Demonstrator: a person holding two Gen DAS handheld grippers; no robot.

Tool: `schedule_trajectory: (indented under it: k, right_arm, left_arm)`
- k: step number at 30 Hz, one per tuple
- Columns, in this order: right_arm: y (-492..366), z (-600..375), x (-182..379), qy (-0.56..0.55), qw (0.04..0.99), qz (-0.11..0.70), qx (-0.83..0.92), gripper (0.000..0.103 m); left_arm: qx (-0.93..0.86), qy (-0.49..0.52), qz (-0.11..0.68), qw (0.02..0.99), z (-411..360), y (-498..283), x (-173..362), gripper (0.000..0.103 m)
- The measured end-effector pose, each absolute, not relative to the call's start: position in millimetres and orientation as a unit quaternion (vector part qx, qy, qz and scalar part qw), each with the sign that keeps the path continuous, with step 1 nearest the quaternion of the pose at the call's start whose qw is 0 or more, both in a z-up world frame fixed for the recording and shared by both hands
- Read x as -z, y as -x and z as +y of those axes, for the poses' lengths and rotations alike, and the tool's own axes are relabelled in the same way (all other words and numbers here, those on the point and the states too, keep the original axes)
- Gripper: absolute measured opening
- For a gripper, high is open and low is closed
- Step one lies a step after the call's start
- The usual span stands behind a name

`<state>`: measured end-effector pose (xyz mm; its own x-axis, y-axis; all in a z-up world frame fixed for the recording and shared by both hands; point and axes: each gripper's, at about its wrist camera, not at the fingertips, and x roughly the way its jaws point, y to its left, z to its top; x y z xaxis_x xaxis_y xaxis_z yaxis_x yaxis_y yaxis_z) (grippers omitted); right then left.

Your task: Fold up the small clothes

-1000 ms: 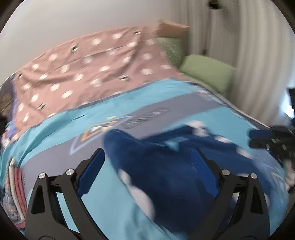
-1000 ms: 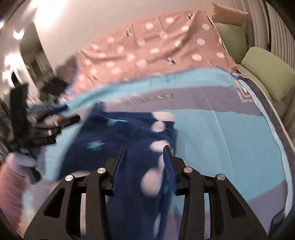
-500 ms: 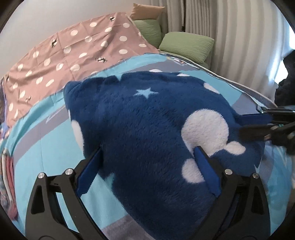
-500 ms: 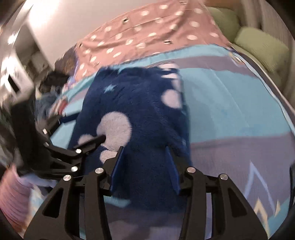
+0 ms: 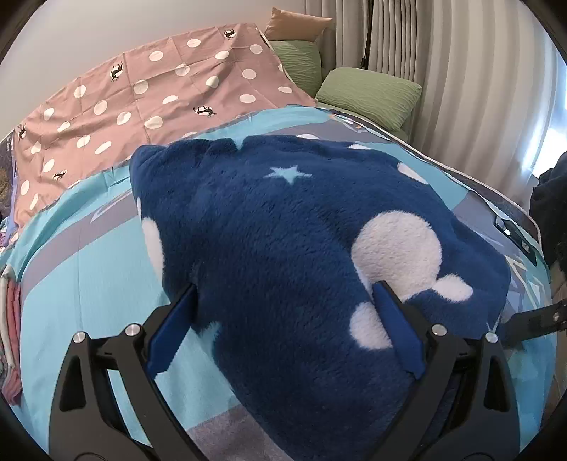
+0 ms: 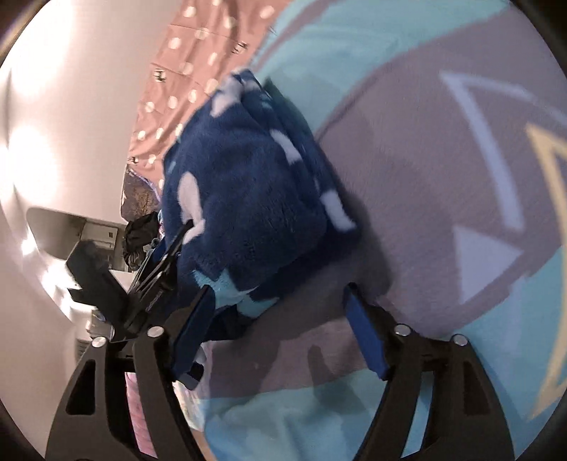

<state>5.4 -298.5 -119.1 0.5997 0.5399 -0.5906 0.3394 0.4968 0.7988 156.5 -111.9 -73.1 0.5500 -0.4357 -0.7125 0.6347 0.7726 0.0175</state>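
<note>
The left claw [image 5: 283, 319] gapes wide over the fleece [image 5: 301, 230] on the bed [image 5: 88, 283]. The right claw [image 6: 280, 319] is also spread, empty, beside the fleece.

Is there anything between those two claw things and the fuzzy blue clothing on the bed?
Nothing visible. The blue fleece garment already bulges between the open left gripper. The open right gripper sits right at the garment's edge, over bare bedspread.

A home bedroom is showing here: a bed is lying under a blue-and-grey patterned bedspread [image 5: 88, 280], with a pink polka-dot sheet [image 5: 149, 92] spreading toward 11 o'clock. Green pillows [image 5: 368, 94] and a tan cushion [image 5: 296, 26] are resting at 1 o'clock, and pale pleated curtains [image 5: 460, 85] are hanging at 2 o'clock.
</note>
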Motion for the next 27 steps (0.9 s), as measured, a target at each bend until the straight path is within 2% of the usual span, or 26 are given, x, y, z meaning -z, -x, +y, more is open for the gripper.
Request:
schedule_trajectory:
  k: [3, 12, 17, 27]
  right_arm:
    - [-12, -301, 122, -0.515, 0.739, 0.430, -0.063, 0.082]
    - [-20, -310, 125, -0.534, 0.745, 0.397, -0.041, 0.085]
    - [-36, -293, 119, -0.497, 0.772, 0.395, -0.030, 0.102]
    - [-46, -285, 121, -0.490, 0.785, 0.380, 0.010, 0.102]
  left_arm:
    - [0.308, -0.137, 0.360, 0.870, -111, -157, 73, 0.099]
    - [0.312, -0.125, 0.351, 0.874, -107, -158, 74, 0.099]
    - [0.321, -0.116, 0.346, 0.874, -106, -159, 77, 0.099]
    - [0.337, -0.110, 0.343, 0.870, -106, -163, 78, 0.101]
